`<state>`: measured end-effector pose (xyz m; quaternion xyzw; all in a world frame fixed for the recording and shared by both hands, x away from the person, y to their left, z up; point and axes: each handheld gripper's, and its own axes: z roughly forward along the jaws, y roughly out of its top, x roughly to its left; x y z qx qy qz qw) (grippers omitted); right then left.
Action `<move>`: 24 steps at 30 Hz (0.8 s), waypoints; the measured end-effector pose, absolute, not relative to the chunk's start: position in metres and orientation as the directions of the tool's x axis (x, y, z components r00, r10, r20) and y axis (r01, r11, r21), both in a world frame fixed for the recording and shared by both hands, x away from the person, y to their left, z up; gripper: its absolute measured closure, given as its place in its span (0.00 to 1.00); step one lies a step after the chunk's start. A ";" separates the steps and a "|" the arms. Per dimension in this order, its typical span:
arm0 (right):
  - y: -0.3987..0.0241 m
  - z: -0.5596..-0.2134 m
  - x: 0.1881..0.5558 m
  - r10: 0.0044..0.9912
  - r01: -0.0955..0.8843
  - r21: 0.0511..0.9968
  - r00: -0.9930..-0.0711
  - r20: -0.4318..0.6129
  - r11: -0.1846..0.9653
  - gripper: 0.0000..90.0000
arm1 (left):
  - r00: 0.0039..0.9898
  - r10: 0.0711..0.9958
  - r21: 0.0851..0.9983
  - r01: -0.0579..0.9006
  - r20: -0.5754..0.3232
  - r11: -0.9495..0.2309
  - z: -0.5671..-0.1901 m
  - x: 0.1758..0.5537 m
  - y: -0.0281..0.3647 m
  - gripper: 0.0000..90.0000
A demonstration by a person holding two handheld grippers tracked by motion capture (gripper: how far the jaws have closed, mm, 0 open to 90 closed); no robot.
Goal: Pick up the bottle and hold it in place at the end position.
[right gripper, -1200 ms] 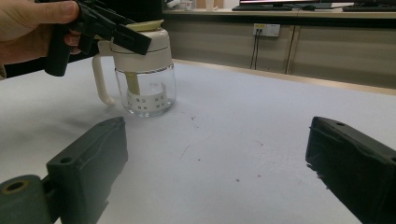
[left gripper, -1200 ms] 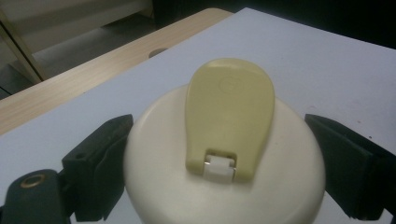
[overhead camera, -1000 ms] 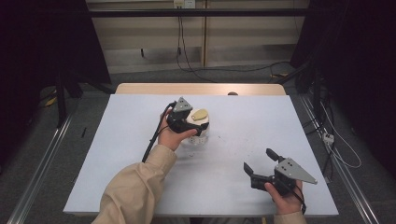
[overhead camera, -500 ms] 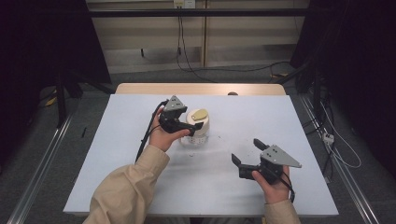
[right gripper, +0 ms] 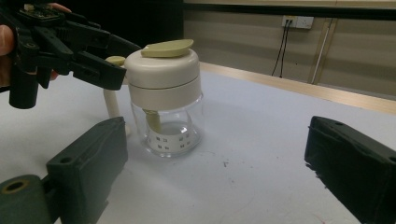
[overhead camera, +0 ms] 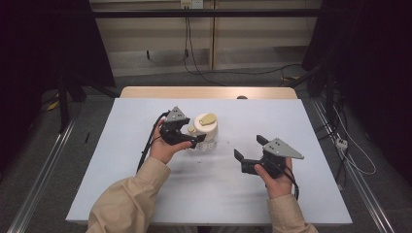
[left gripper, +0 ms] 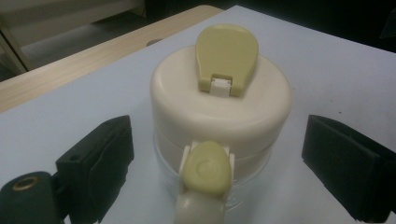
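Approaching step: left gripper [overhead camera: 190,134], jaws apart, straddles the cream-lidded clear glass jug [overhead camera: 206,131] with olive flip tab and side handle, at frame centre of the high view. Right gripper [overhead camera: 250,150], jaws apart and empty, sits lower right, aimed at the jug. Next move likely calls for closing on the lid. Surface: pale blue table sheet [overhead camera: 145,184], lightly scuffed; dim room, wall socket [right gripper: 298,21] behind.

The right gripper [overhead camera: 248,149] has travelled away from the table's near right corner toward the middle, and now sits nearer the clear jar with the cream lid [overhead camera: 206,130]. The left gripper [overhead camera: 194,136] has drawn back toward the left edge, so the jar's lid, partly covered a second ago, lies open to view.
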<state>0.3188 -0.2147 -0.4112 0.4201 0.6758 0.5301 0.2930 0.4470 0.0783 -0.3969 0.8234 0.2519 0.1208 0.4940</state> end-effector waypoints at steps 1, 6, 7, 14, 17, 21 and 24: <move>-0.214 -0.411 0.320 0.878 0.259 0.962 -0.476 0.055 0.081 0.06 | 0.841 0.539 0.872 0.296 -0.045 -0.390 -0.397 0.447 0.077 0.10; -0.211 -0.410 0.327 0.873 0.271 0.960 -0.483 0.066 0.078 0.06 | 0.840 0.539 0.869 0.313 -0.064 -0.384 -0.406 0.450 0.072 0.10; -0.210 -0.409 0.329 0.873 0.272 0.959 -0.483 0.071 0.073 0.06 | 0.841 0.537 0.873 0.310 -0.066 -0.378 -0.407 0.451 0.071 0.10; -0.205 -0.401 0.345 0.876 0.276 0.957 -0.479 0.061 0.084 0.06 | 0.843 0.537 0.875 0.293 -0.047 -0.384 -0.412 0.452 0.064 0.13; -0.201 -0.398 0.352 0.875 0.274 0.958 -0.480 0.056 0.089 0.06 | 0.843 0.535 0.874 0.301 -0.057 -0.381 -0.415 0.454 0.065 0.13; -0.197 -0.396 0.361 0.879 0.279 0.956 -0.473 0.054 0.091 0.06 | 0.843 0.535 0.874 0.298 -0.052 -0.383 -0.416 0.455 0.064 0.14; -0.195 -0.397 0.368 0.880 0.288 0.954 -0.470 0.066 0.082 0.05 | 0.840 0.539 0.875 0.302 -0.058 -0.377 -0.417 0.455 0.062 0.13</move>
